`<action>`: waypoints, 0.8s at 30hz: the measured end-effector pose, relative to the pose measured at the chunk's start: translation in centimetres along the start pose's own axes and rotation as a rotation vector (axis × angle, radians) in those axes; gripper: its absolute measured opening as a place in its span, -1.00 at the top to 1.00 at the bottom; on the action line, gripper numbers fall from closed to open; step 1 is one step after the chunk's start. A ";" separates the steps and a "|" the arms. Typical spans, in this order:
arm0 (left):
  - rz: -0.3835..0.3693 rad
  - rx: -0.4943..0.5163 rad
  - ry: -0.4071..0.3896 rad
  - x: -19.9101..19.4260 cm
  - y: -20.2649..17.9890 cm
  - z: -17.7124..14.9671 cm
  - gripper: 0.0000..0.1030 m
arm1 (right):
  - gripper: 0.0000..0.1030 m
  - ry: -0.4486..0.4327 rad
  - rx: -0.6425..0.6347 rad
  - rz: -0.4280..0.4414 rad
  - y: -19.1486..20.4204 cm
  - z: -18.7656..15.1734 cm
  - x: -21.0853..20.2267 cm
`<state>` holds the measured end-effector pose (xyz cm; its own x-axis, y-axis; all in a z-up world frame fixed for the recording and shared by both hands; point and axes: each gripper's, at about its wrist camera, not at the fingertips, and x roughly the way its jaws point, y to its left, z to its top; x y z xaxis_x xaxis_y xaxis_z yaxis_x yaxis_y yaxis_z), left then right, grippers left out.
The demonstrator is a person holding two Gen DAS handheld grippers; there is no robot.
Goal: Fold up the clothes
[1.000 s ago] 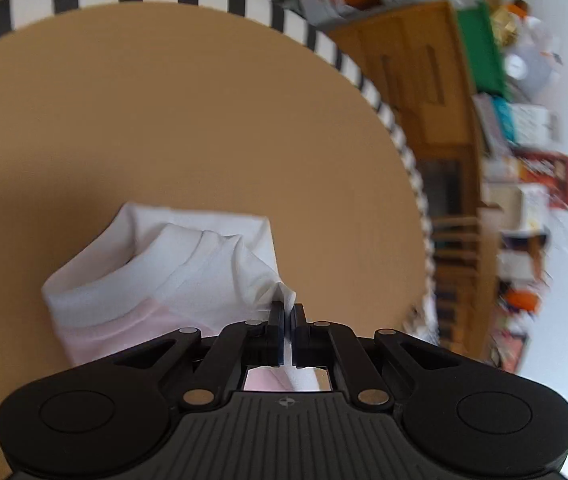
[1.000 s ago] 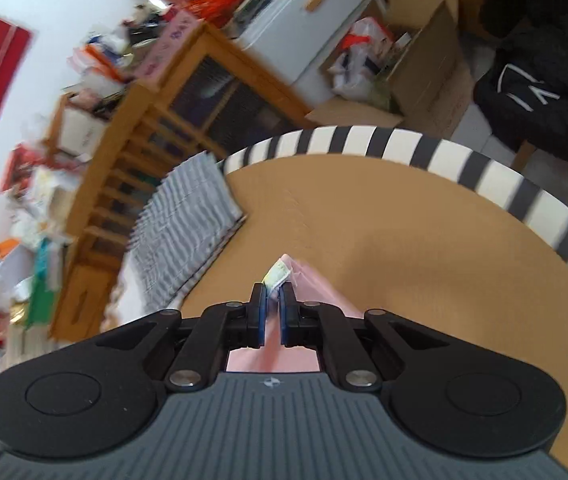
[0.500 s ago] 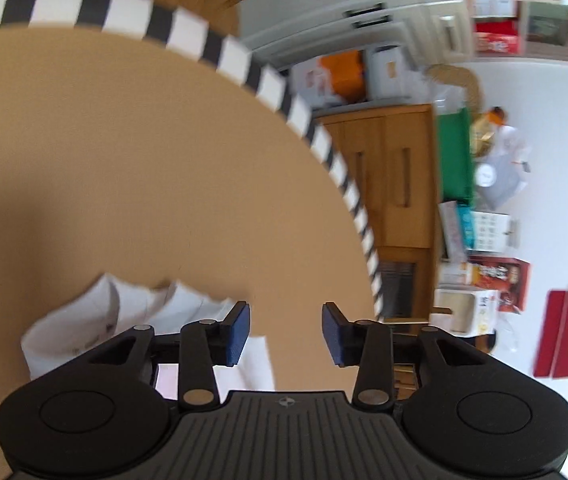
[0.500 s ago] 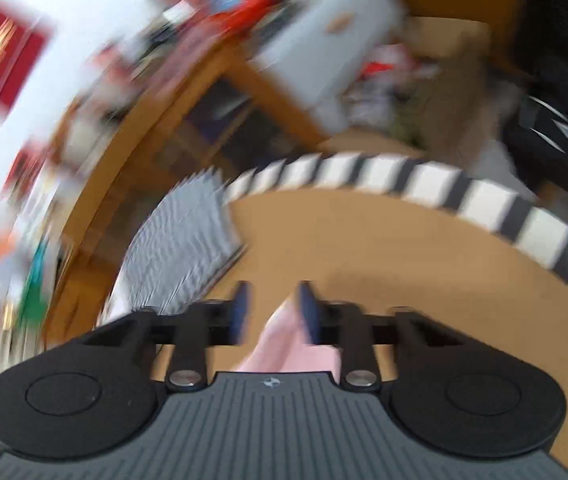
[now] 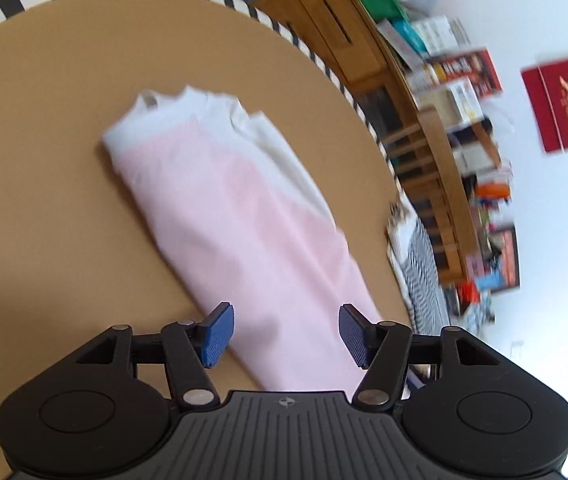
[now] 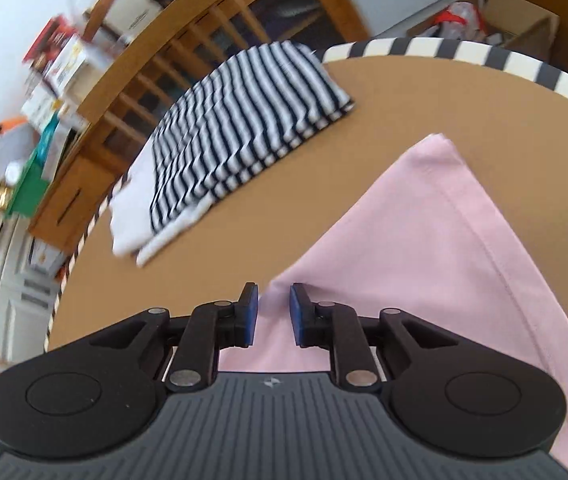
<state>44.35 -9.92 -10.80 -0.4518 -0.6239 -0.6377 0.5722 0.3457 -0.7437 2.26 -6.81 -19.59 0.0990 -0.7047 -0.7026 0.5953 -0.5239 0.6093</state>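
A pink and white shirt lies folded into a long strip on the round tan table, its white collar end far from me. My left gripper hovers over the near pink end, jaws wide open and holding nothing. In the right wrist view the shirt's pink hem spreads to the right. My right gripper stands open by a narrow gap at the hem's left edge, with pink cloth showing between the blue pads; they do not pinch it.
A folded black-and-white striped garment lies on a white one near the table's striped rim. Wooden chairs and cluttered cabinets stand just beyond the rim.
Both grippers were shut on the shirt a second ago and have let it go. They have pulled back, and the shirt now lies flat as a long strip.
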 end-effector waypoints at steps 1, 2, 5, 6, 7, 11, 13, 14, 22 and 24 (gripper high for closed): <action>-0.004 0.003 0.006 -0.5 0.2 -1.2 -0.28 | 0.60 -0.003 0.013 0.026 -0.3 0.1 -0.3; -0.006 0.003 0.010 -1.0 0.5 -2.4 -0.31 | 0.59 -0.001 0.002 0.066 -0.6 0.2 -0.6; 0.001 -0.017 0.018 -2.2 0.9 -6.1 -0.35 | 0.51 0.049 -0.115 0.117 -0.7 0.8 -0.3; 0.005 -0.033 0.008 -2.4 0.8 -7.4 -0.37 | 0.51 0.083 -0.154 0.148 -0.8 0.8 -0.1; 0.008 -0.052 -0.006 -2.5 0.5 -8.8 -0.38 | 0.51 0.110 -0.191 0.188 -0.6 0.8 0.0; 0.034 -0.135 -0.088 -3.2 -0.7 -14.3 -0.40 | 0.52 0.258 -0.373 0.325 1.1 0.1 1.7; 0.046 -0.190 -0.151 -3.9 -1.8 -17.6 -0.41 | 0.63 0.346 -0.451 0.337 2.3 -0.1 3.7; 0.052 -0.217 -0.184 -4.2 -2.4 -19.3 -0.43 | 0.65 0.336 -0.465 0.346 2.5 0.3 4.2; 0.066 -0.347 -0.291 -6.8 -6.1 -31.3 -0.59 | 0.16 0.258 -0.405 0.400 -0.6 8.0 1.4; 0.073 -0.348 -0.285 -6.4 -6.3 -32.6 -0.60 | 0.16 0.261 -0.490 0.420 -1.9 8.6 -1.0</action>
<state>21.36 14.74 -8.57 -0.1843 -0.7407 -0.6461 0.3091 0.5803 -0.7534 -5.86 -9.21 -16.91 0.5518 -0.6303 -0.5460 0.7495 0.0877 0.6562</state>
